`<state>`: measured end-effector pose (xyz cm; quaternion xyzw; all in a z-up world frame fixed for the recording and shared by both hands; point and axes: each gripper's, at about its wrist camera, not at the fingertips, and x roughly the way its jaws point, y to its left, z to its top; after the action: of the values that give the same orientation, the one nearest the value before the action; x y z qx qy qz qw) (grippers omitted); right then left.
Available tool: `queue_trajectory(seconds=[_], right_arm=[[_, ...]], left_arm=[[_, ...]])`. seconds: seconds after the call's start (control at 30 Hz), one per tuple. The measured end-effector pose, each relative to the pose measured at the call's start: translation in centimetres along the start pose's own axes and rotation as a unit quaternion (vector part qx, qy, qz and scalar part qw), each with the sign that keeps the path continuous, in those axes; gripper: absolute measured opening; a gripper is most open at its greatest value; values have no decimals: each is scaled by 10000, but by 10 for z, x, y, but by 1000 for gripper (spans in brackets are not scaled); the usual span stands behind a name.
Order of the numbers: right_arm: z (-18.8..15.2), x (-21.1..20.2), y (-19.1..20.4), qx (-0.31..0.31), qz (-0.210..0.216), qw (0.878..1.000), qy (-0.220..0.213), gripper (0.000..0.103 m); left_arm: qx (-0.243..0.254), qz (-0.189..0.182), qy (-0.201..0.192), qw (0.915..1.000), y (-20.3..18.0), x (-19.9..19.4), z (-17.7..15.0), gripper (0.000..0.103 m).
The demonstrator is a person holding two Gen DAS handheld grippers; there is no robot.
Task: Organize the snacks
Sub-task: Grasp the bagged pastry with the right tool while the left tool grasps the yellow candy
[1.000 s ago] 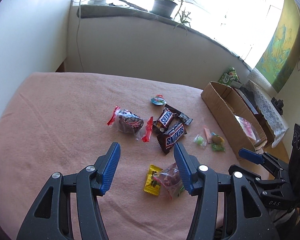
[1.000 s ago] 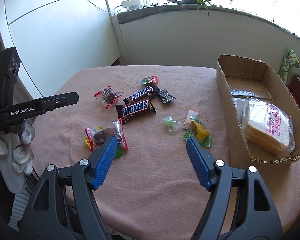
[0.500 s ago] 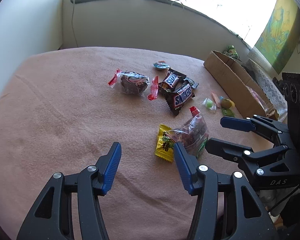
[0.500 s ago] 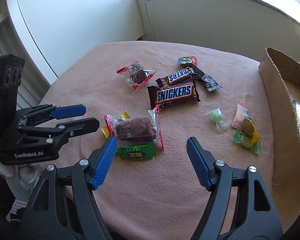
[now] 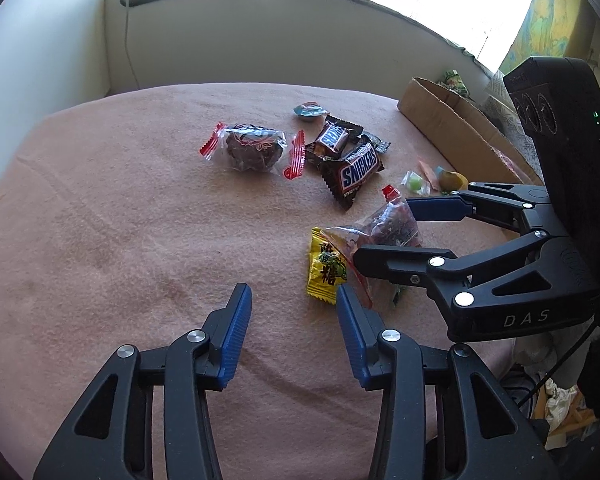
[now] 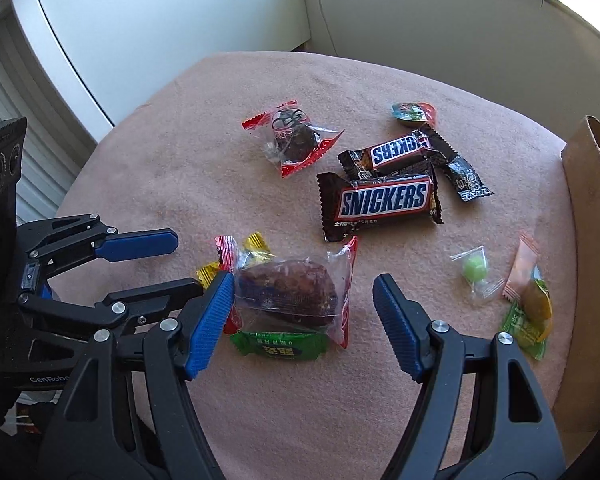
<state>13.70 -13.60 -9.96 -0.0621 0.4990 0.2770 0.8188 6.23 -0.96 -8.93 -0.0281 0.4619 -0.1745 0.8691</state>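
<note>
Right tool (image 6: pixel 304 308) hangs with jaws apart around my clear-wrapped brown cake (image 6: pixel 290 292), lined up to grab it for the cardboard box (image 6: pixel 592 216). Left tool (image 5: pixel 294 306), jaws just narrowing on nothing, waits beside it over the pink-covered bench (image 5: pixel 100 240).

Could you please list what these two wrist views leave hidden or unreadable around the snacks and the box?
- Cardboard box interior: right wrist view, cut by the edge; left wrist view, hidden by its wall.
- Green candy: left wrist view, almost wholly behind the right gripper.
- Yellow candy: right wrist view, mostly under the clear cake packet.
</note>
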Motion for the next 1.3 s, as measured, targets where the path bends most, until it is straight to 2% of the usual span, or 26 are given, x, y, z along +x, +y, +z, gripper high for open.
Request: queue_trajectory(seconds=[0.27, 0.63, 0.7, 0.73, 0.77, 1.13, 1.3], right_arm=[[5, 3, -21, 303, 196, 9993, 121, 69], [2, 4, -36, 438, 359, 9982, 209, 68], [2, 2, -38, 467, 420, 9978, 190, 58], [1, 1, -38, 499, 429, 9977, 184, 57], [1, 0, -39, 508, 397, 9978, 171, 57], [-7, -17, -52, 741, 243, 9969, -117, 55], [-6, -30, -61, 842, 178, 9958, -306, 54]], left_arm=[[241, 24, 76, 9997, -12, 11, 4, 41], [613, 358, 7, 9975, -26, 28, 14, 41], [682, 445, -41, 9967, -28, 30, 15, 31], [688, 476, -66, 9965, -28, 30, 15, 26], [680, 485, -85, 9965, -28, 30, 15, 23], [176, 280, -223, 9992, -13, 16, 19, 22], [93, 215, -374, 9990, -13, 5, 27, 22]])
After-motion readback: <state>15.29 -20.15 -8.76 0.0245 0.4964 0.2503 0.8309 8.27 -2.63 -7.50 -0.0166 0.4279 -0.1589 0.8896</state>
